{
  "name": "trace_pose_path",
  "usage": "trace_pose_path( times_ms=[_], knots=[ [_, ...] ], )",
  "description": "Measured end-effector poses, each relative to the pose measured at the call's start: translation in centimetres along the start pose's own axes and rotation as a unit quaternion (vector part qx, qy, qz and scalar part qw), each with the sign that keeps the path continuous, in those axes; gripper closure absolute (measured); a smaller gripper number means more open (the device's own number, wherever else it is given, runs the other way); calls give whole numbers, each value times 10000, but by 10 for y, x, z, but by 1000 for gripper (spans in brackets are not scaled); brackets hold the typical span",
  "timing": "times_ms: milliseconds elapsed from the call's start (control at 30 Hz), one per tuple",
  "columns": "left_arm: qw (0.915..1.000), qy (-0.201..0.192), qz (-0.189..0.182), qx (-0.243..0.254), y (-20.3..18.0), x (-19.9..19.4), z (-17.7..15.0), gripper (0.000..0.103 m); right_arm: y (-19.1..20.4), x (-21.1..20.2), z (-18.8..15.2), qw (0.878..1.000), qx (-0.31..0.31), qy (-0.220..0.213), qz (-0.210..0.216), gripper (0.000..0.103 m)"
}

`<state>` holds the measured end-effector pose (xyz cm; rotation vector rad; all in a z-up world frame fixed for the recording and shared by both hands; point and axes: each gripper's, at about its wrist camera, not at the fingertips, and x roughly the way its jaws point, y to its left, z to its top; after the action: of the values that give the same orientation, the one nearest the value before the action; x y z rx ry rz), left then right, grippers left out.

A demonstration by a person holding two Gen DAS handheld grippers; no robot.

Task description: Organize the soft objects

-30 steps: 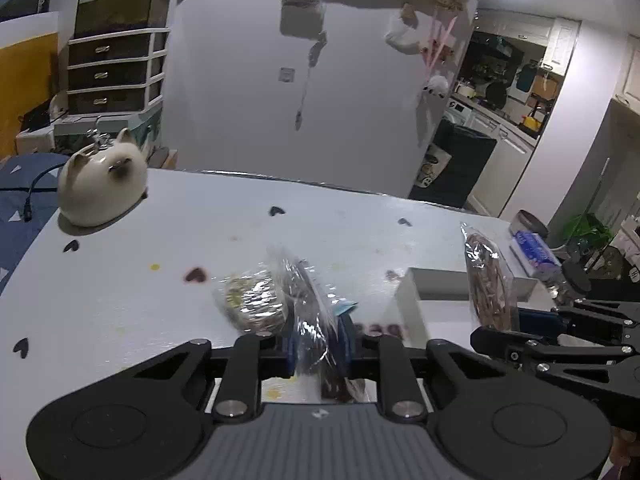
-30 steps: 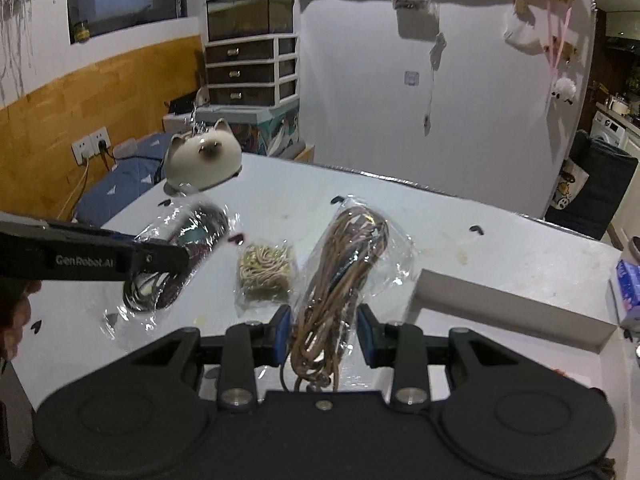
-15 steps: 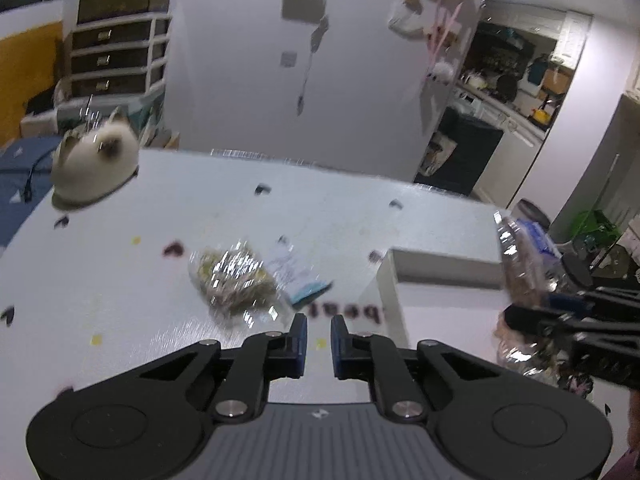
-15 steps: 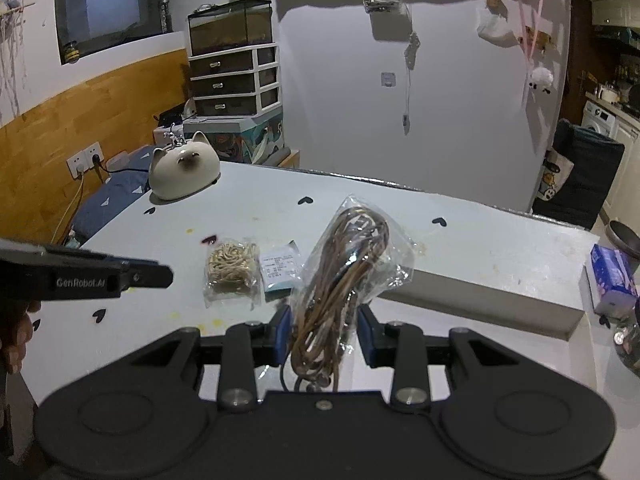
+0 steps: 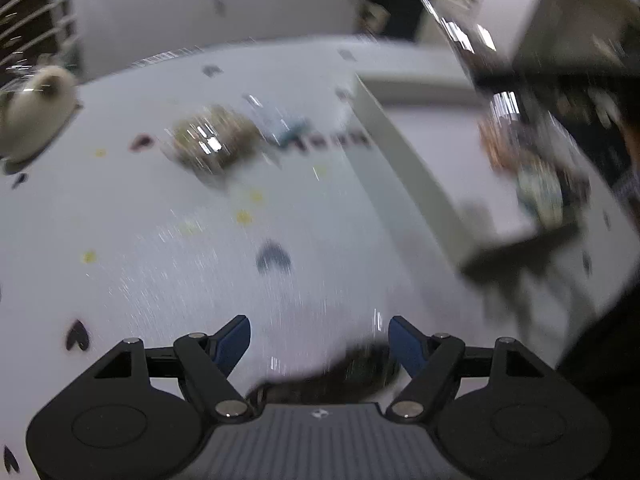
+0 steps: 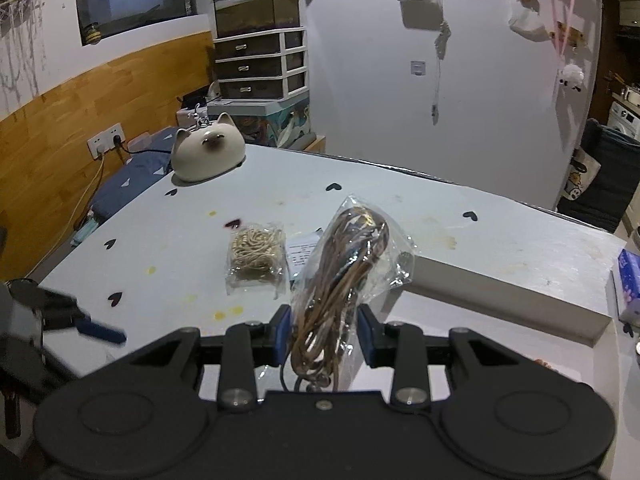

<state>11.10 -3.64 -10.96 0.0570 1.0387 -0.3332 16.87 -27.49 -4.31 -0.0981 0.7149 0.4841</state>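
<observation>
Right gripper (image 6: pixel 323 334) clamped on bag of brown cord (image 6: pixel 345 276), held upright above table (image 6: pixel 400 200). Left gripper (image 5: pixel 319 340) jaws just opened wide, dark blurred bag (image 5: pixel 352 368) low between them, pads not pressing. Bag of pale twine (image 6: pixel 256 254) flat on table beside paper slip (image 6: pixel 302 254), near white box (image 6: pixel 500 292).

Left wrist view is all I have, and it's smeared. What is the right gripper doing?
Observer: The right gripper is shut on a clear bag of brown cord, which stands upright between its pads.
Operator: And the pale lump ahead of me?
Observer: That's a bag of pale twine lying flat on the table, with a printed paper slip beside it.
Operator: How does my gripper look?
Observer: The left gripper sits at the right view's left edge with nothing gripped. Its jaws have just been opening. Only a dark blurred thing lies low between them.
</observation>
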Motion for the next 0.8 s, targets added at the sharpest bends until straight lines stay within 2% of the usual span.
trace_pose_path(
  times_ms=[100,200,267,300,367,533,733,800],
  knots=[
    [9974,420,-158,568,1,15,-16,27,2,0,1,10000,16,6,-31,67],
    [9900,736,-192,1185,-1,27,-28,27,4,1,2,9999,66,15,-110,67],
    [9862,855,-140,1408,0,36,-31,34,5,1,1,9998,115,24,-182,67],
    [9855,901,-92,1438,2,41,-31,34,5,0,1,9996,140,29,-224,67],
    [9857,938,81,1400,6,52,-30,40,6,-1,0,9994,182,35,-301,67],
    [9933,607,117,978,16,60,-14,52,3,-3,-4,9979,370,72,-525,67],
    [9964,469,3,705,16,70,7,52,4,-5,-6,9963,511,55,-685,67],
    [9966,532,-53,633,14,71,11,48,5,-6,-7,9959,548,46,-719,67]
  ],
)
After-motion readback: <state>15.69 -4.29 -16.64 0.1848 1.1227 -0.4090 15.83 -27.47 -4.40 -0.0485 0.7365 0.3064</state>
